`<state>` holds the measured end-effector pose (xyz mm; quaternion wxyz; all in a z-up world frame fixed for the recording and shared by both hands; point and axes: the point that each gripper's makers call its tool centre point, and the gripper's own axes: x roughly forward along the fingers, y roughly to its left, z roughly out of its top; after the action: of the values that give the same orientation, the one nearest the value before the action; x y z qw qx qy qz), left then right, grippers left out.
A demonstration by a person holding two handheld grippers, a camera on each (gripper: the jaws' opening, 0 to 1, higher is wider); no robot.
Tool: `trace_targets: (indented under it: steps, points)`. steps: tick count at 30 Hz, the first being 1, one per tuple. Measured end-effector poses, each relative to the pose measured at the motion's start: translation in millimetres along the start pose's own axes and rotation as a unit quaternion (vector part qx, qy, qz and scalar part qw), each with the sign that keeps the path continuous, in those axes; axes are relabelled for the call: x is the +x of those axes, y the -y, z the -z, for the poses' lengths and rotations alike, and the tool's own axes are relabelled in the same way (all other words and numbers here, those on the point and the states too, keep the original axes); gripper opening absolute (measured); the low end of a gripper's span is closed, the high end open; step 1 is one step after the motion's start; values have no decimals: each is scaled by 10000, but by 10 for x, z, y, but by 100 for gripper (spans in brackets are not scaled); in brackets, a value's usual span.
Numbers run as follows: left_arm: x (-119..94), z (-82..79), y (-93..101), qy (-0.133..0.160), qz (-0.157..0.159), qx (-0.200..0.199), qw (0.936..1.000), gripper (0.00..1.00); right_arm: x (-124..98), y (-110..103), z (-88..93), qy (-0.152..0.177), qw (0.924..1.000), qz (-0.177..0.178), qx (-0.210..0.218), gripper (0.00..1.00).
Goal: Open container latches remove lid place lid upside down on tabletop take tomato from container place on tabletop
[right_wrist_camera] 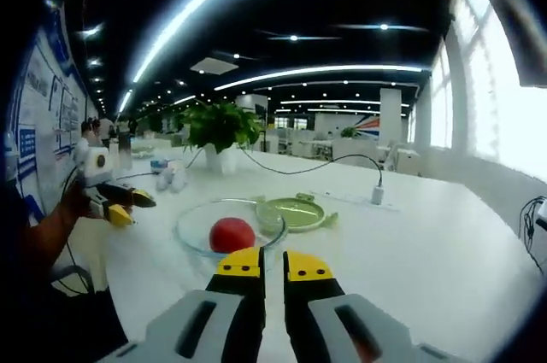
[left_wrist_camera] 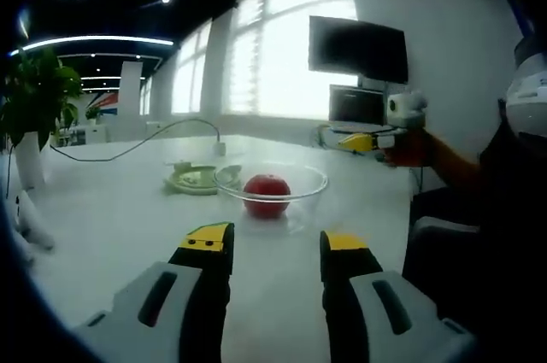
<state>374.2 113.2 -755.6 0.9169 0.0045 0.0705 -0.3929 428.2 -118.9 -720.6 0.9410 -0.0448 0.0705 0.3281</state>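
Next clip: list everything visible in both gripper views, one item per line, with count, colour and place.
Container: one, clear, open, mid-table.
Tomato: one, red, inside the container.
Lid: one, pale green, on the tabletop touching the container's far side.
Table: one, white.
Cable: one, dark, running across the table to a small white plug.
Potted plant: one, green leaves, white pot, far end of the table.
Monitors: two, dark, by the window.
Left hand-held gripper: yellow-tipped, jaws apart, empty.
Right hand-held gripper: yellow-tipped, jaws nearly together, empty.
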Motion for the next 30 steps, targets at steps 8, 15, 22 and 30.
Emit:
trace_targets:
  steps: [8, 15, 22, 30]
  points:
    - [6, 36, 27, -55, -54, 21, 10000, 40, -60, -129, 261, -12, 9998, -156, 80, 4]
    - [-35, 45, -18, -63, -160, 24, 9998, 39, -65, -187, 408, -106, 9996, -181, -164, 4]
    - [-3, 64, 46, -93, -51, 41, 9999, 39, -61, -216, 386, -2, 9996, -190, -186, 9]
    - [21, 56, 72, -132, -46, 93, 9999, 39, -50, -209, 423, -32, 9997, -179, -139, 8]
